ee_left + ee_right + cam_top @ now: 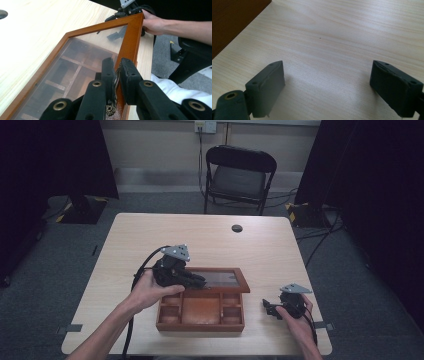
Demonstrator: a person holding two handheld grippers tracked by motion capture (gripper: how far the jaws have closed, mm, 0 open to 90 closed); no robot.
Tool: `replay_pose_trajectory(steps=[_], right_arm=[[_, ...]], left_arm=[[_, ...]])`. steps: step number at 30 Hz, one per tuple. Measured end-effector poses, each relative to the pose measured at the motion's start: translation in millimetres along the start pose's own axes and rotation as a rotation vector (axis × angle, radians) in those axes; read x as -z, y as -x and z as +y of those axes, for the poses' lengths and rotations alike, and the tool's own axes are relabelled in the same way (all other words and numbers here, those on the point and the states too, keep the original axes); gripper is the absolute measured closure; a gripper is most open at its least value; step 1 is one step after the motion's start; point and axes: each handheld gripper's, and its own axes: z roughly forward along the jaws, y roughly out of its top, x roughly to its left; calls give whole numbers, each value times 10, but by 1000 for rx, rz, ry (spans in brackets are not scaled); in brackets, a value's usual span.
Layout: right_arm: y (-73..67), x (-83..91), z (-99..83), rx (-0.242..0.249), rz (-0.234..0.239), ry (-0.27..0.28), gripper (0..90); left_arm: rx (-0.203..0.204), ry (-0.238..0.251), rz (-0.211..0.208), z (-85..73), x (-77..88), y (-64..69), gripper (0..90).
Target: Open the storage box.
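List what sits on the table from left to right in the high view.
left gripper shut on the glass lid → wooden box → right gripper, jaws open, on the table.

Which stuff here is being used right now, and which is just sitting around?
In use:
- wooden box
- its glass lid, held up by a metal clasp
- left hand-held gripper, shut on that clasp

Just there:
- right hand-held gripper, open over the table
- folding chair
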Motion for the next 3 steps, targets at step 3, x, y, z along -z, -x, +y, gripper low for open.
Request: replay_pose_trajectory(steps=[3], right_arm=[[0,-3,2,-2,0,1,118]], left_arm=[[3,-9,-1,-3,-12,6,820]])
